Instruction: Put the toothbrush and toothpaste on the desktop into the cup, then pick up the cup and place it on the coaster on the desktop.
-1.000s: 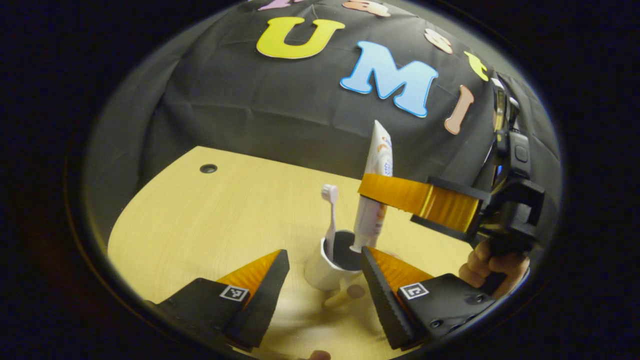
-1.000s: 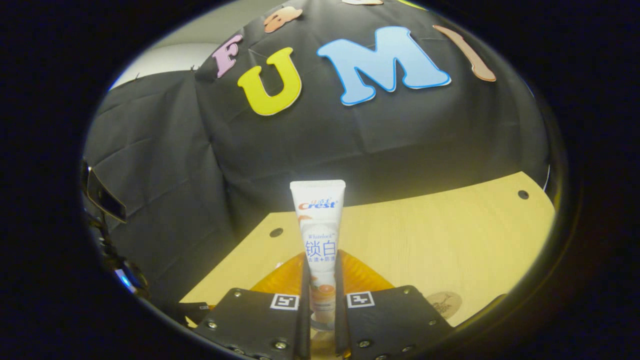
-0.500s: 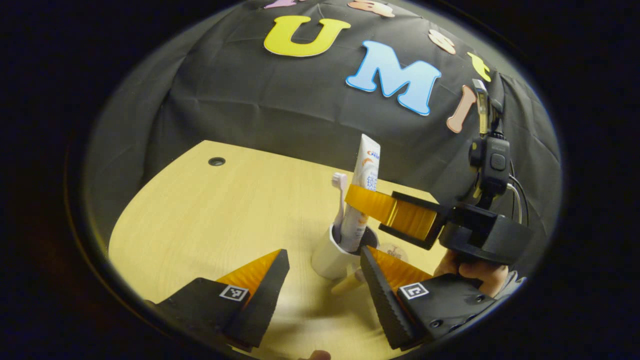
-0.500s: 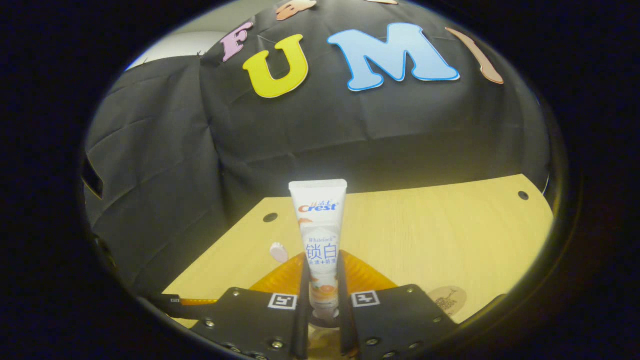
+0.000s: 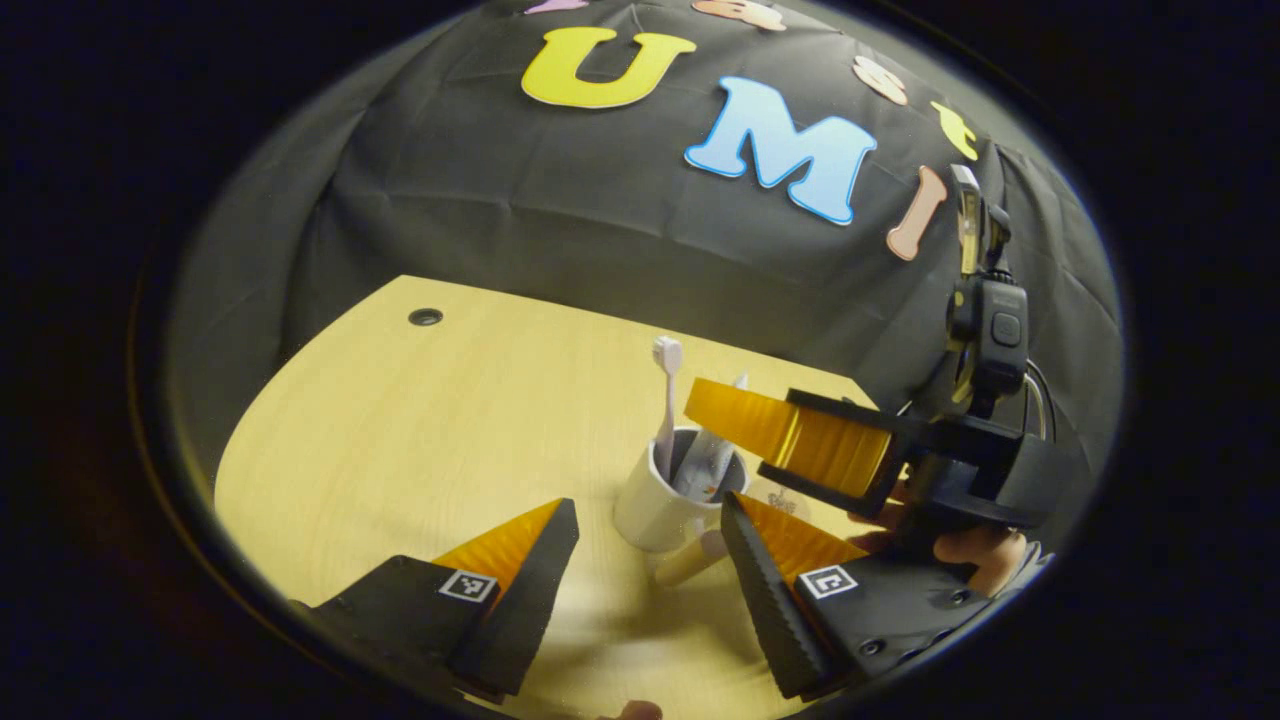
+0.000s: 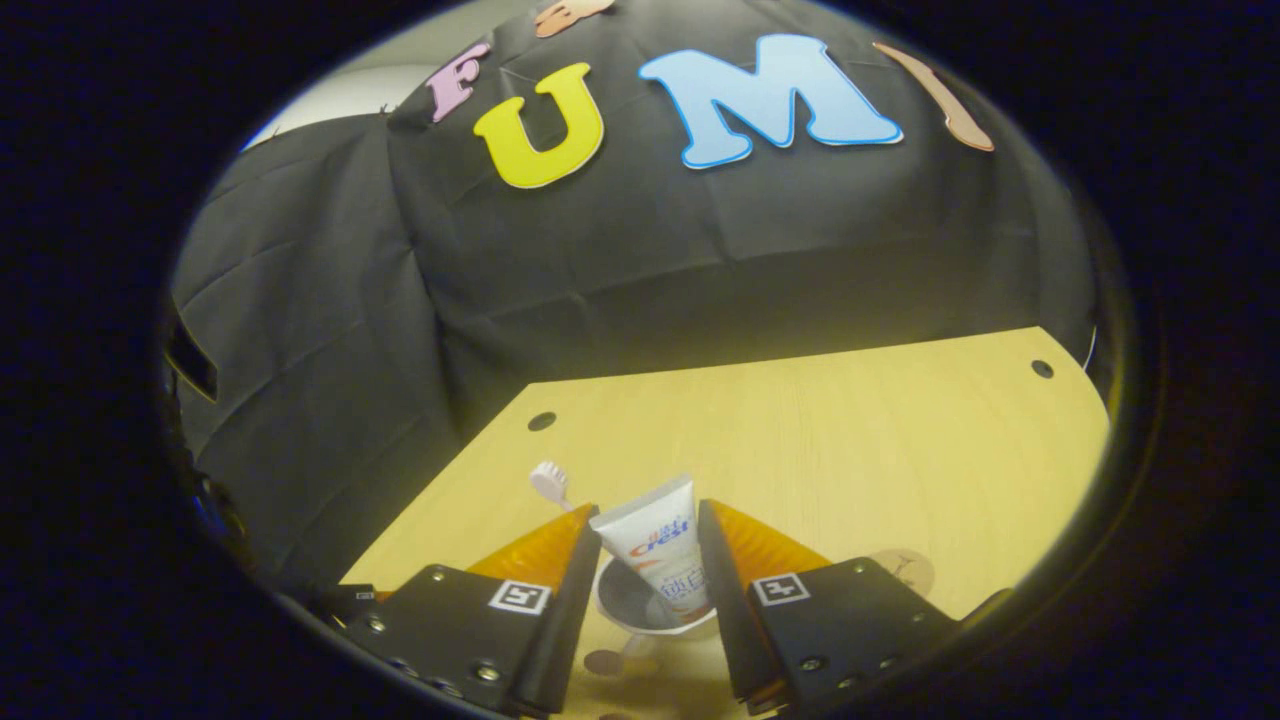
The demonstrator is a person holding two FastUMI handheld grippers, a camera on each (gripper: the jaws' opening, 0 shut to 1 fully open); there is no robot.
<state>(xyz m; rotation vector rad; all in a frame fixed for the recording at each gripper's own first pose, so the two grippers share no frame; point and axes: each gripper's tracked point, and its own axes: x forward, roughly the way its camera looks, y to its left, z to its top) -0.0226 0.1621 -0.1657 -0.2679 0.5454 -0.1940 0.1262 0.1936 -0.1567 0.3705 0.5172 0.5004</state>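
A: In the left gripper view, what sits between the tongs?

B: The left gripper [image 5: 645,520] is released, its two fingers spread wide and touching nothing. The white cup [image 5: 655,505] stands on the desktop [image 5: 420,440] just ahead of the gap, nearer the right finger. The toothbrush [image 5: 665,400] stands in it, head up, on the cup's left side. The toothpaste [image 5: 712,450] leans in the cup to the right of the brush.

A: And further right?

B: The right gripper [image 5: 790,435] hovers just above and to the right of the cup, with a hand [image 5: 965,545] around its grip. I cannot tell from here whether anything touches its orange fingers. A bit of the coaster [image 5: 790,497] shows behind the left gripper's right finger, just beyond the cup.

A: What does the right gripper view say?

B: The right gripper [image 6: 648,540] is released too. From its left finger rightward: the toothbrush [image 6: 550,483] head pokes up beyond that finger's tip, then the cup [image 6: 640,610] lies below the gap with the toothpaste [image 6: 665,550] tilted in it, free of both fingers. The coaster [image 6: 905,570] lies on the desktop [image 6: 850,440] right of the right finger, apart from the cup.
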